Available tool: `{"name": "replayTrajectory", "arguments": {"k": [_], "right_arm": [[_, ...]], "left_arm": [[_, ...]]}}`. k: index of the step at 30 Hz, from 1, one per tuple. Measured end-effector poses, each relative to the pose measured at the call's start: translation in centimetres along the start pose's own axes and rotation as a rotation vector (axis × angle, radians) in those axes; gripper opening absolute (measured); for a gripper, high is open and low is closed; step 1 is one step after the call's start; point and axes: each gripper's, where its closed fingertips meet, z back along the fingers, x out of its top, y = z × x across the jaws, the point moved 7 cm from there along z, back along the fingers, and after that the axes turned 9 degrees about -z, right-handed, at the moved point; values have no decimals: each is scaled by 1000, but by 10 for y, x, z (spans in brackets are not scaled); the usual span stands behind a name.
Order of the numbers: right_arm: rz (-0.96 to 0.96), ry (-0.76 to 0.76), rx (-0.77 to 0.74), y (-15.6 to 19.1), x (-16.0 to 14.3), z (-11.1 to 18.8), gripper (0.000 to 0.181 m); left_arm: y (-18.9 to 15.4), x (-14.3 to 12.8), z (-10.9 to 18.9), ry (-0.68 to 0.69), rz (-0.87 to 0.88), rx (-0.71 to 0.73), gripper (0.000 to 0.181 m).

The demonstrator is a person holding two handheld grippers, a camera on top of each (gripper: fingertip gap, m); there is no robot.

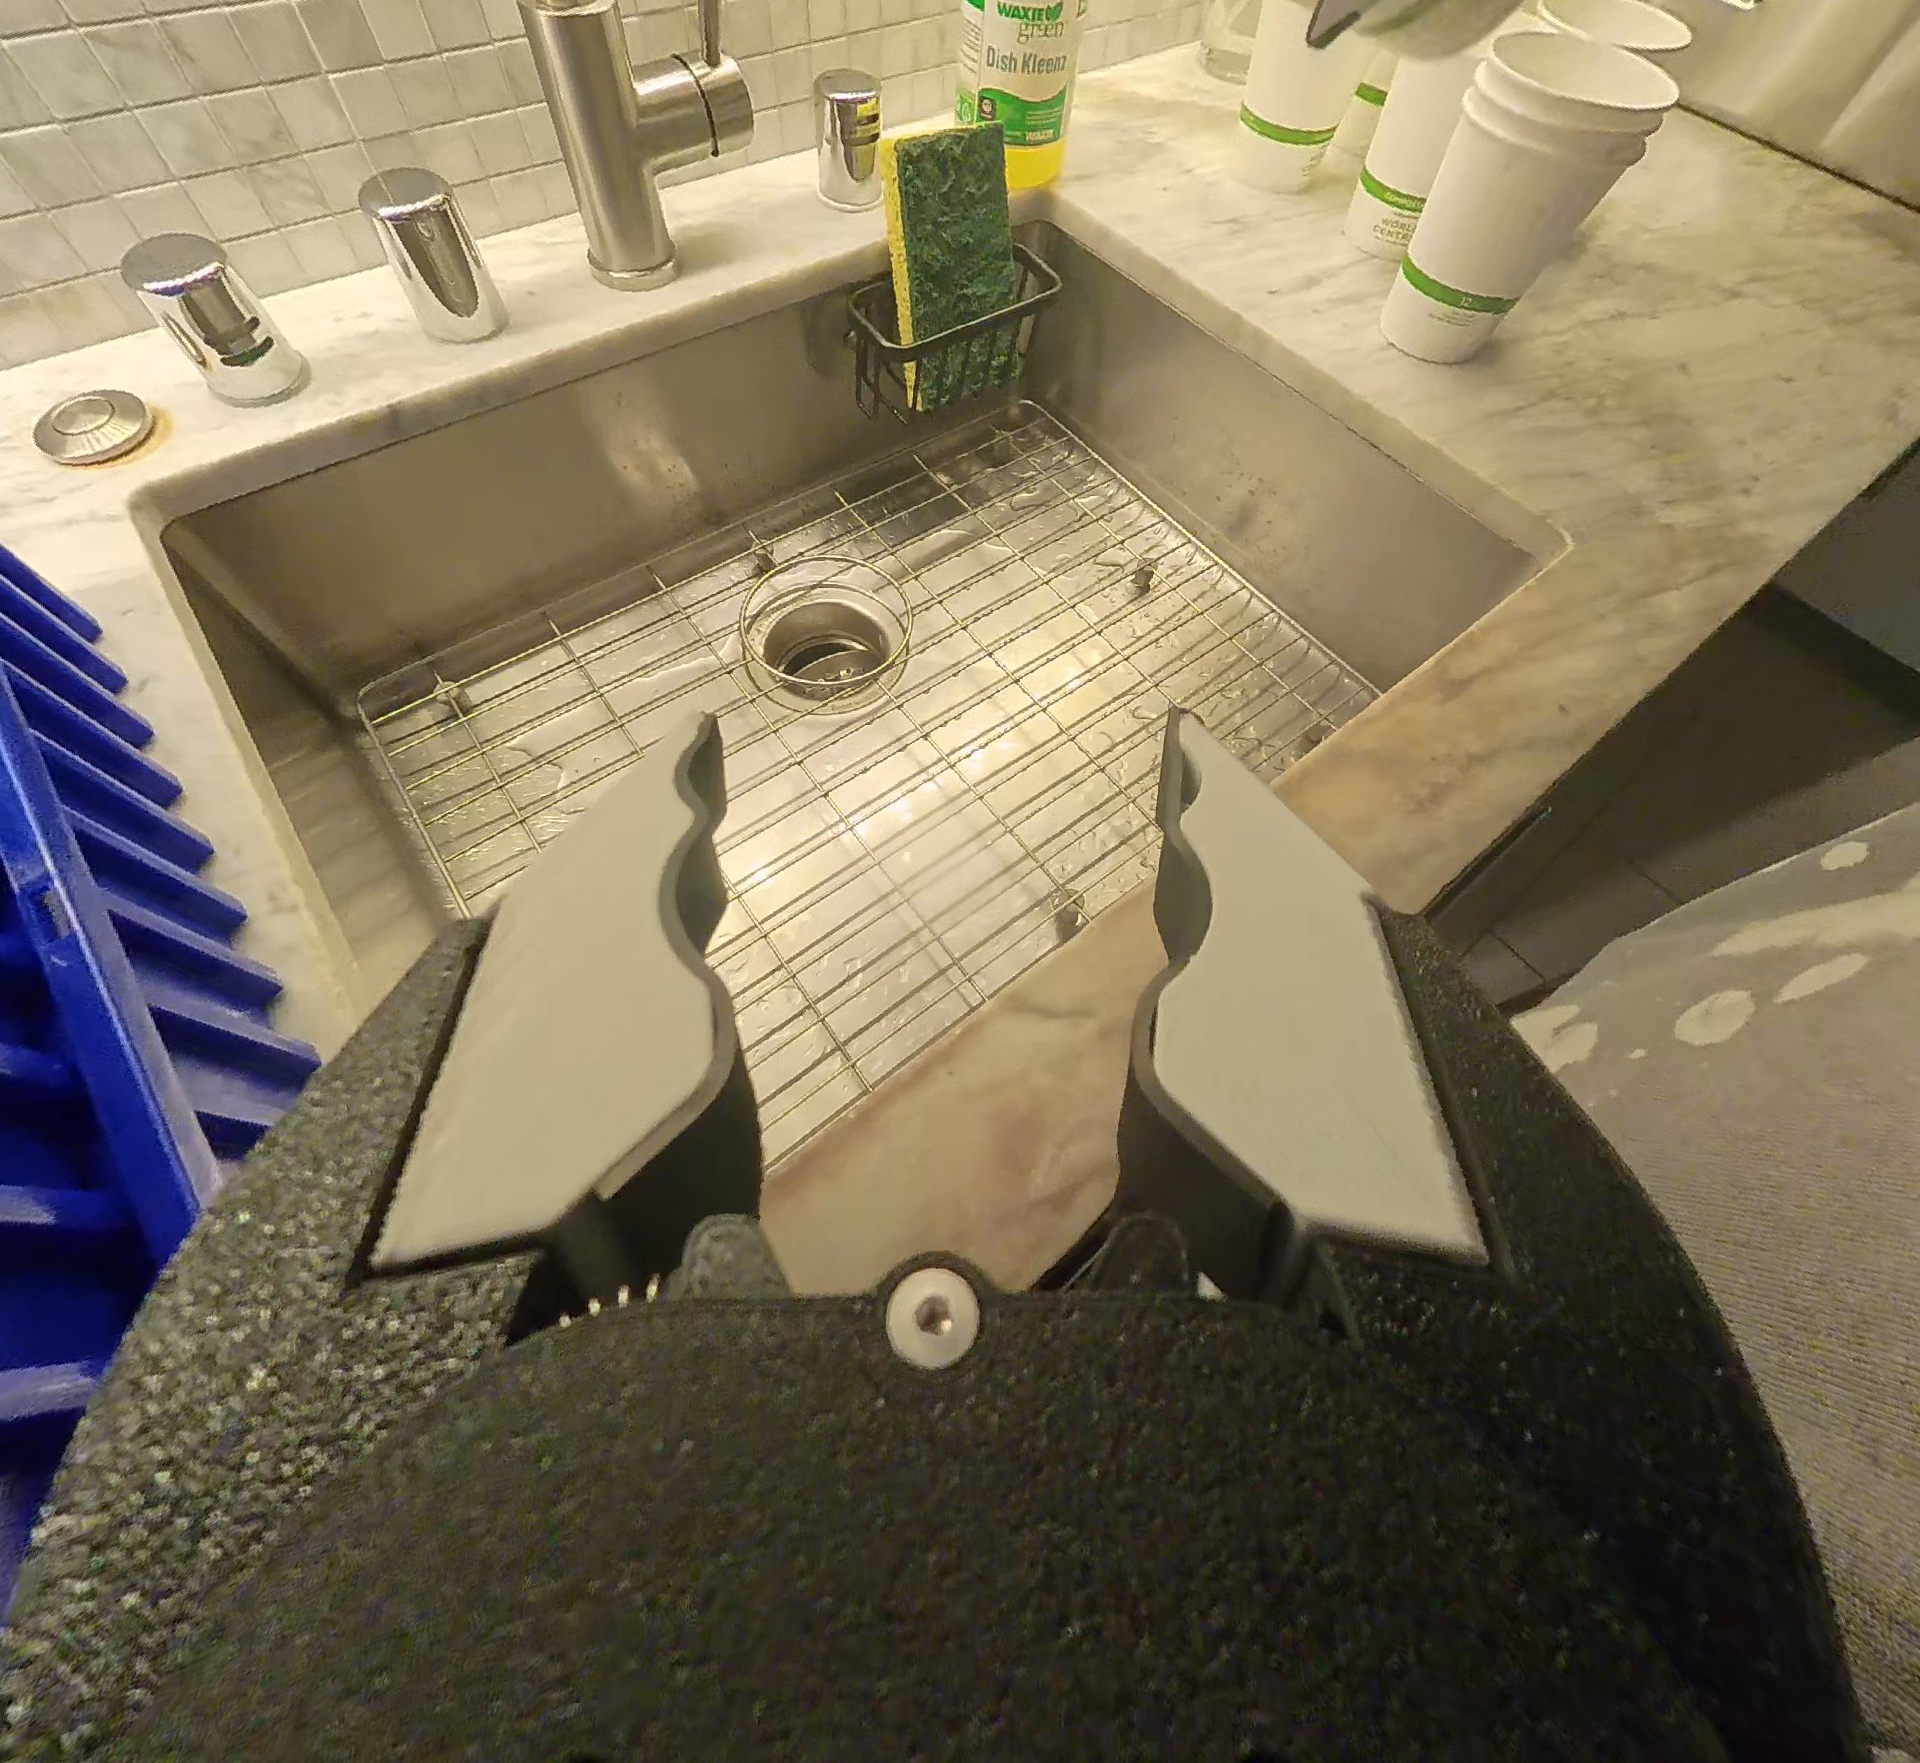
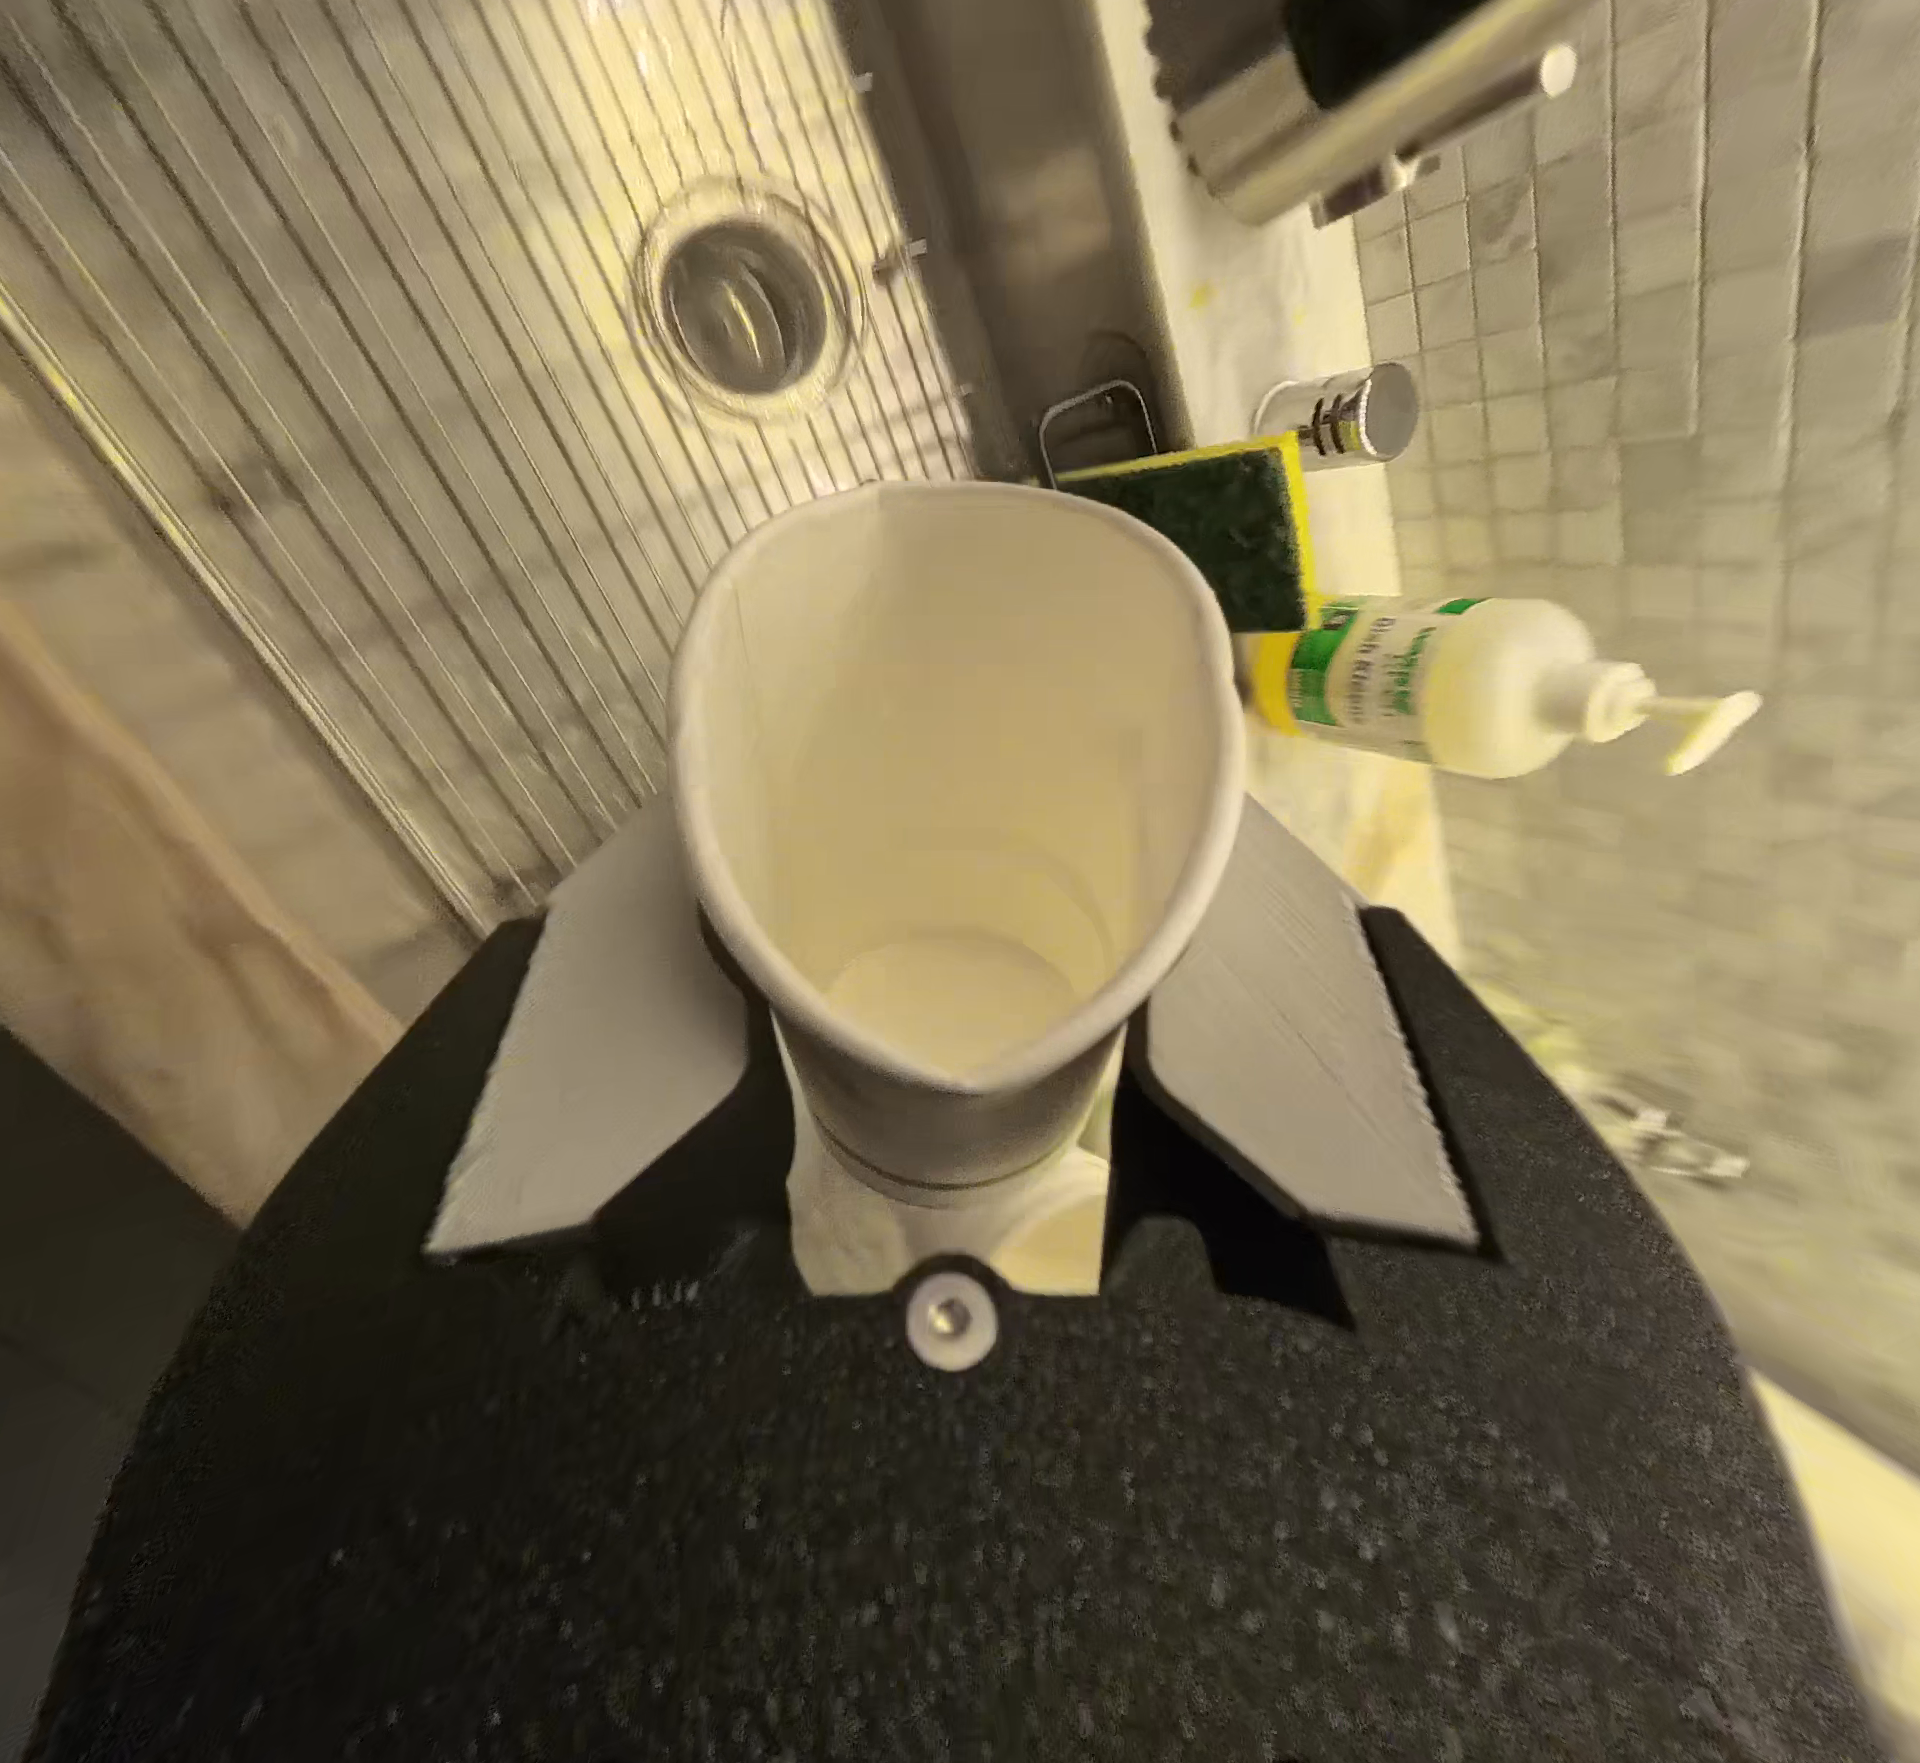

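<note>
My right gripper (image 2: 961, 892) pinches a white paper cup (image 2: 956, 778) between its fingers, the cup's long axis running forward along them, mouth outward, tipped over the sink (image 2: 1060, 186); my left gripper (image 1: 935, 757) hovers spread and empty above the sink grid (image 1: 935, 570), cup stacks (image 1: 1527, 186) on the worktop (image 1: 1662, 425) to its right.
</note>
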Motion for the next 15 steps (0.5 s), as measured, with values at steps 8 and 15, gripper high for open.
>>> {"name": "replayTrajectory", "arguments": {"k": [8, 15], "right_arm": [[-553, -384, 74, 14, -43, -3, 72], [-881, -646, -79, 9, -116, 23, 74]], "left_arm": [[-9, 14, -12, 2, -34, -13, 84], [-26, 31, -30, -7, -57, -38, 83]]}}
